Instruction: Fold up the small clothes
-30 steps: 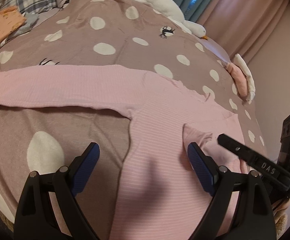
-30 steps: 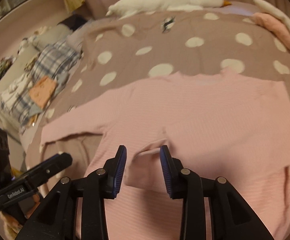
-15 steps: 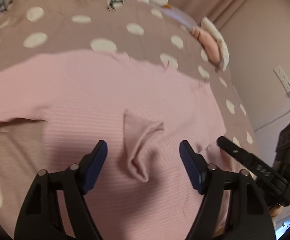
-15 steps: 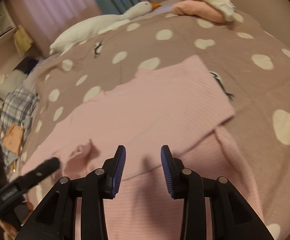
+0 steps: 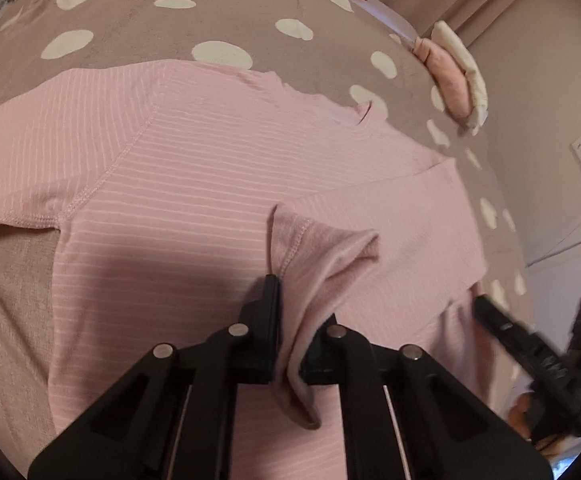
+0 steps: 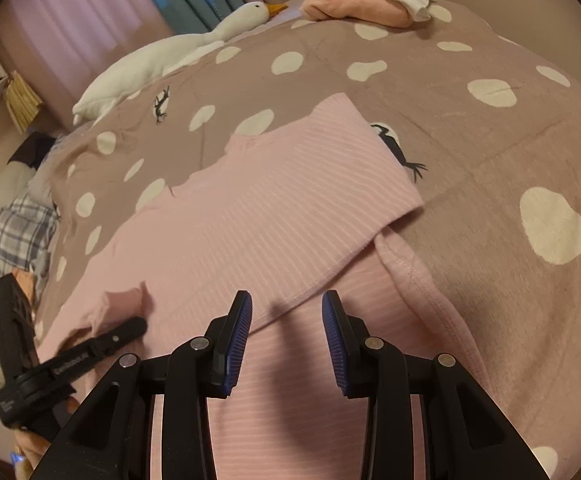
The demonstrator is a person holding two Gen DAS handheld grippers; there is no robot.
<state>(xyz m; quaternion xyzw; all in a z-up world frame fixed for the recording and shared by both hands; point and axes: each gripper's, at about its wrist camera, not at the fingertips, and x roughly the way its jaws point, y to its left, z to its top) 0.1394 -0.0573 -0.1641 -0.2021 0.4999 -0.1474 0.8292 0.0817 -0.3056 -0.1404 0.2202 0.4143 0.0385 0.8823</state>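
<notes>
Left wrist view: left hand-held gripper (image 5: pixel 288 320), wide apart a second ago, now pinches the raised cuff (image 5: pixel 322 256) of the pink top (image 5: pixel 210 184) lying on the bed (image 5: pixel 170 28); right hand-held gripper (image 6: pixel 287 340) hovers narrow, empty, so the fold can begin.

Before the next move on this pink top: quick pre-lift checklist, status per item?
1. Left gripper shut on the sleeve cuff: ok.
2. Cuff held clear through the pads: ok, fabric sticks out both ends.
3. Right gripper gripping anything: not ok, open above the pink top, nothing between the pads.
4. Right sleeve folded across the body: ok.
5. Left sleeve folded in: not ok, lies spread out.
6. Bedspread caught in the left pinch: cannot tell.
</notes>
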